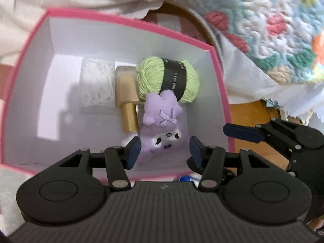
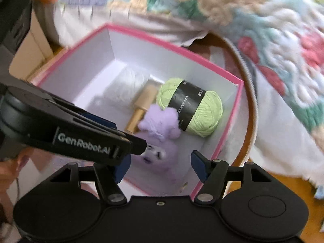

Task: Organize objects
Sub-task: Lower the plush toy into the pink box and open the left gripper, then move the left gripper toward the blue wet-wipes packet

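A pink box (image 1: pixel 129 23) (image 2: pixel 172 42) with white inside walls holds a purple plush toy (image 1: pixel 162 111) (image 2: pixel 160 121). It also holds a green yarn ball (image 1: pixel 149 75) (image 2: pixel 210 111) with a black label, a gold spool (image 1: pixel 129 117) (image 2: pixel 139 113) and a white lace bundle (image 1: pixel 96 85) (image 2: pixel 131 81). My left gripper (image 1: pixel 165 151) hangs open over the plush, its pads either side of the toy's face and not pressing it. My right gripper (image 2: pixel 160 167) is open just above the plush at the box's near right corner. The left gripper's arm (image 2: pixel 91 141) crosses in front of it.
A colourful crocheted blanket (image 1: pixel 273 30) (image 2: pixel 263 20) and white cloth (image 1: pixel 243 77) lie behind and right of the box. The box stands on a round wooden tabletop (image 1: pixel 249 111) (image 2: pixel 251 111). One right gripper finger (image 1: pixel 241 132) reaches over the box's right wall.
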